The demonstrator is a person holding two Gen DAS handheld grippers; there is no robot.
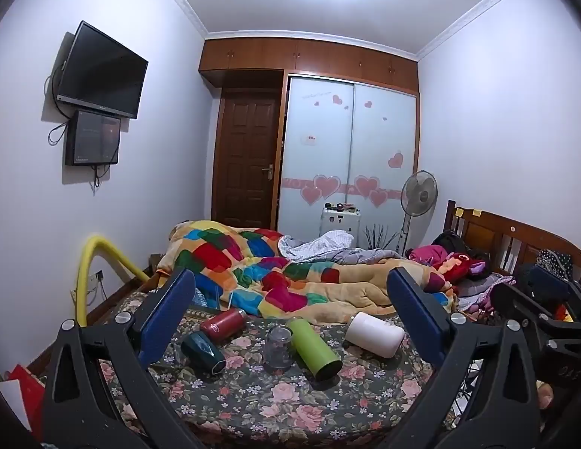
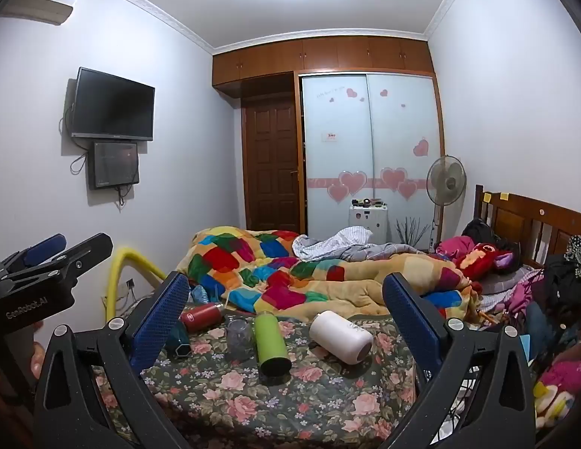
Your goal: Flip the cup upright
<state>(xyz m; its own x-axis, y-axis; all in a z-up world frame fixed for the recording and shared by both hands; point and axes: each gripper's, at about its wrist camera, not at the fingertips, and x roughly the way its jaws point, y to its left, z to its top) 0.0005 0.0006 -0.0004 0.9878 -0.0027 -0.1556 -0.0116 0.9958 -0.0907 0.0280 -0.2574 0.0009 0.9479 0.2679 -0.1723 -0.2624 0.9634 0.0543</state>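
- Your teal cup lies half hidden behind the right gripper finger.
- Both grippers – left gripper too – hover over the bed, jaws apart, empty.

In the right wrist view the dark teal cup lies half hidden behind the right gripper's left finger; only its hexagonal end shows. The left gripper there is cut off by the left edge, so its jaw gap cannot be judged. In the left wrist view, the right gripper is cut off by the right edge. The clear glass is hard to read: which end is up cannot be told. Small items on the white cabinet are too tiny to name. The logo on the red bottle is unreadable.
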